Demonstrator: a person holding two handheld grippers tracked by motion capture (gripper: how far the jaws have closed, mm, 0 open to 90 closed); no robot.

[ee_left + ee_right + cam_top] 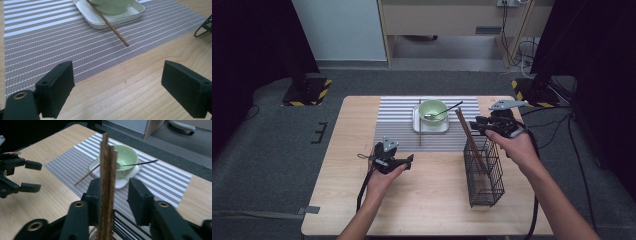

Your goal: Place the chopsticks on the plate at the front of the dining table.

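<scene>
Between my right gripper (113, 200) pads stands a bundle of brown chopsticks (108, 182). The left pad lies against the bundle, while a gap shows between the sticks and the right pad, so I count the jaws as not yet clamped on them. Below the pads, the chopsticks run down into the black wire basket (484, 172), which stands on the bare wood just under that hand. Beyond the fingertips sits a pale green bowl (122, 160) on a white square plate (125, 180), with a dark-handled spoon (140, 163) leaning out of the bowl to the right. A single chopstick (86, 175) lies from the plate's near-left edge out across the striped placemat (72, 162).

My left gripper (117, 82) hangs just over the wooden table (130, 100) with its jaws spread wide and nothing between them. Ahead of its pads the placemat's edge begins, and further on the lone chopstick's tip rests on the mat, its other end up on the plate under the bowl. A corner of the basket shows far off to the right of these pads.
</scene>
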